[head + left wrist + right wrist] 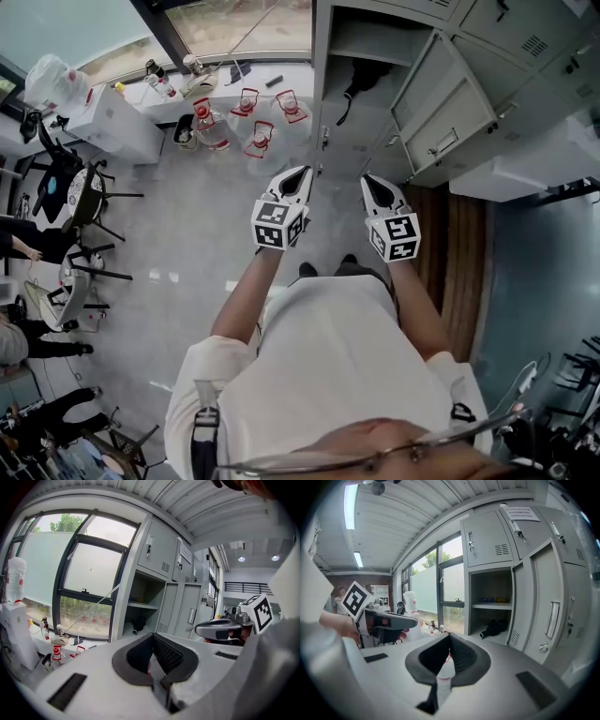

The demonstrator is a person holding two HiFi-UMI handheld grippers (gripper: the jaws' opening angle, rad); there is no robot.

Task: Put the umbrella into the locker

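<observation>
While locker stands open beside window, umbrella lies inside.

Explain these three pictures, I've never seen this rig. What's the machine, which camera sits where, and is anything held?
No robot here: a person holds a two-jaw gripper in each hand. The top-down picture comes from a head camera; the left gripper and right gripper point towards an open locker. The other two pictures come from cameras riding on each gripper, looking along its jaws. Both grippers are shut, holding nothing. The black umbrella lies in the locker, under its shelf. Bottles stand by the window.
</observation>
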